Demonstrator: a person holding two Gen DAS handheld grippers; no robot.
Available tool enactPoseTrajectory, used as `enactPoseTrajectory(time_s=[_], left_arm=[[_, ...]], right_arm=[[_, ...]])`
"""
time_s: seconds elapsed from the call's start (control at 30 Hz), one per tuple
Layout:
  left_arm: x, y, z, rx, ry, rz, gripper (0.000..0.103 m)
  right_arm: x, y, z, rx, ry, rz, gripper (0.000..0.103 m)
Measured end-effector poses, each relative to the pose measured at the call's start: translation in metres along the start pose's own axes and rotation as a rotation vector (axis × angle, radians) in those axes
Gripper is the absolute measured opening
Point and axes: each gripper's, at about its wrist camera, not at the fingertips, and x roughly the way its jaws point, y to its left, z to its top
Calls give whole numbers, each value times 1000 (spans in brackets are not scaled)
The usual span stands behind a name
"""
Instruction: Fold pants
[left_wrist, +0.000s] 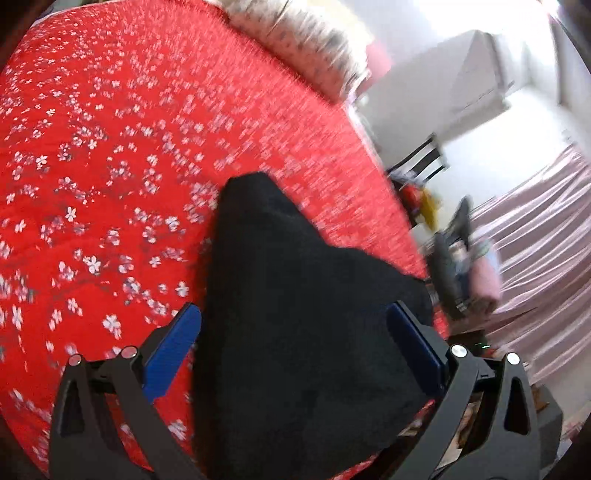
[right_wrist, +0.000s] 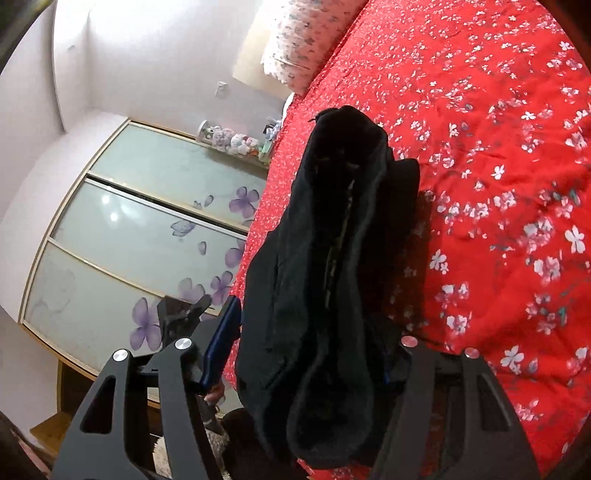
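The black pants lie bunched in a thick, folded bundle on the red flowered bedspread. My left gripper straddles the bundle with its blue pads wide apart; the cloth fills the gap, and I see no squeeze. In the right wrist view the same pants run lengthwise between the fingers of my right gripper. Its left pad stands beside the cloth with a sliver of bedspread showing between. The right pad is hidden under the fabric.
The bed's edge runs close by, with a glass-fronted wardrobe with purple flowers beyond it. A patterned pillow lies at the head of the bed. Pink curtains and small clutter stand past the other edge.
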Motion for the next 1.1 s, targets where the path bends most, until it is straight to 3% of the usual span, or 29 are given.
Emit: enactPoseTrajectory(time_s=[0.13,0.27,0.37,0.43,0.5,0.57,0.67,0.73,0.8,0.83,0.87,0.97,1.1], left_arm=[[26,7,9,-40,121,-16,101],[41,-8,14,22,240,-57,101],[33,-9,15,51,239,-134,101],[29,12,13,-36,186,-214,101],[26,20,9,-50,136,-250,101],[27,10,6,8,131,-206,101],[45,-10,3,88,203,-60,101],[49,-15,4,77,205,-46,100],[49,-14,5,38,196,-53,96],[48,-11,6,25,194,-50,87],[45,-8,6,15,194,-40,73],[34,11,6,-44,191,-61,53],[29,12,4,-41,168,-48,44]], right_arm=[[-1,1,-1,-2,3,-9,65],[0,3,-1,-1,7,-16,65],[2,3,-1,2,8,-23,65],[3,1,0,6,8,-27,65],[5,1,-1,19,7,-36,65],[8,-3,0,35,7,-49,65],[14,-2,0,35,9,-74,65],[16,0,0,28,6,-80,64],[15,-1,-1,32,-1,-77,56],[16,0,-2,32,-3,-83,49],[16,-1,-3,29,-3,-92,47],[15,-2,-3,21,-8,-95,45],[14,6,-5,-15,-25,-104,42]])
